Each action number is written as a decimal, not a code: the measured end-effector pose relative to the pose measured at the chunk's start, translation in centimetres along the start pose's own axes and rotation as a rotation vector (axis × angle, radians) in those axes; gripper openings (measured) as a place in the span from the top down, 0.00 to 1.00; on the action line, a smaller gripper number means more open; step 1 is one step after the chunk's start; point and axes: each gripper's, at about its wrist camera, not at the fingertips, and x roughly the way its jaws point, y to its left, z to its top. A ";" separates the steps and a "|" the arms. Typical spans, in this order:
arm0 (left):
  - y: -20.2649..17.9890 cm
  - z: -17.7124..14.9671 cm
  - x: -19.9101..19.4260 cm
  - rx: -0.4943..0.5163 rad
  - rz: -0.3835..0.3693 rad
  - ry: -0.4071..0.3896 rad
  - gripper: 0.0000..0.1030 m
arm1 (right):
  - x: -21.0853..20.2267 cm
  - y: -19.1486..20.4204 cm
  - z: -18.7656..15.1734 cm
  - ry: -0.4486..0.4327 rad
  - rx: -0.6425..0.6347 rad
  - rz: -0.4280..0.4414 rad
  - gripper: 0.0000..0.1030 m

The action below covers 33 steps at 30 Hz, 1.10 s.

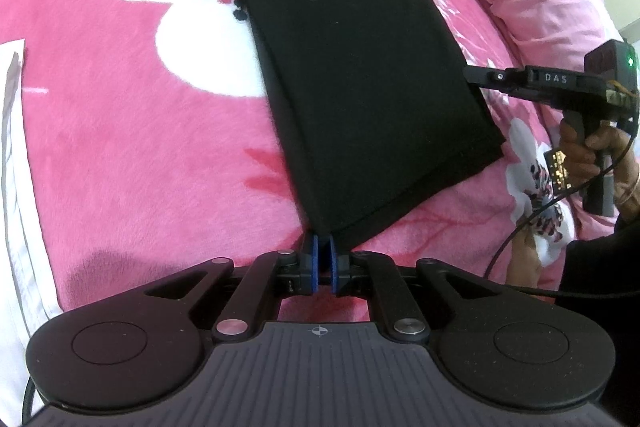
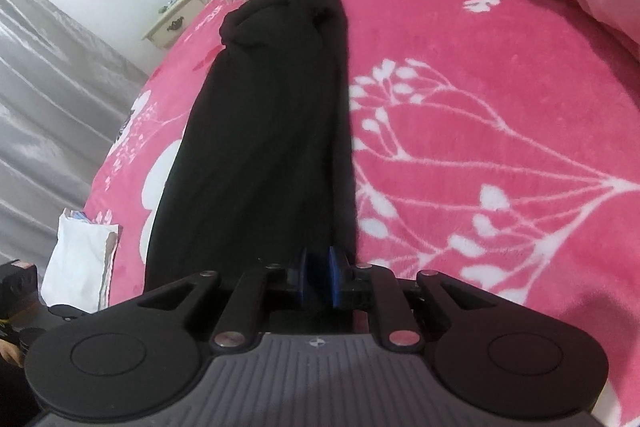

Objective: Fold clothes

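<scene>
Black garment (image 1: 360, 67), lying as a long folded strip on the pink bed blanket (image 1: 140, 147), is pinched at its near hem corners by the left claw (image 1: 322, 259) and right claw (image 2: 319, 277), and either thin grip may slip, spilling the fold.

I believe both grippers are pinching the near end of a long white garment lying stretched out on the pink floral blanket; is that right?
Not quite: the garment is black, not white, as both wrist views show. The rest holds: the left gripper and right gripper pinch its near end on the pink floral blanket.
</scene>
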 end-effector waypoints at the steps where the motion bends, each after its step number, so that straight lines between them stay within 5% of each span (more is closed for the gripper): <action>1: 0.1 0.0 0.0 -0.005 -0.003 0.001 0.93 | 0.0 0.0 -0.1 -0.007 -0.005 -0.001 0.98; 8: 0.2 0.1 0.0 -0.022 -0.015 0.004 0.93 | -2.2 -0.7 -1.0 -0.102 0.042 -0.028 0.99; 15: 0.5 0.2 0.0 -0.038 -0.021 0.012 0.92 | -1.6 -2.1 -2.1 -0.098 0.124 -0.026 0.98; 19: 0.5 0.2 0.0 -0.039 -0.022 0.011 0.92 | -3.1 -2.3 -2.0 -0.112 0.145 0.029 0.94; 23: 0.7 0.1 0.0 -0.048 -0.027 0.010 0.92 | -4.3 -2.2 -2.8 -0.083 0.141 0.053 0.78; 26: 0.8 0.2 0.1 -0.063 -0.031 0.012 0.92 | -3.8 -1.1 -3.7 -0.029 0.069 0.024 0.78; 29: 0.8 0.1 0.0 -0.069 -0.033 0.007 0.92 | -3.2 0.0 -4.7 0.016 -0.021 -0.032 0.97; 33: 0.7 0.0 -0.1 -0.060 -0.035 0.003 0.92 | -2.6 0.5 -5.5 0.029 -0.097 -0.084 0.98</action>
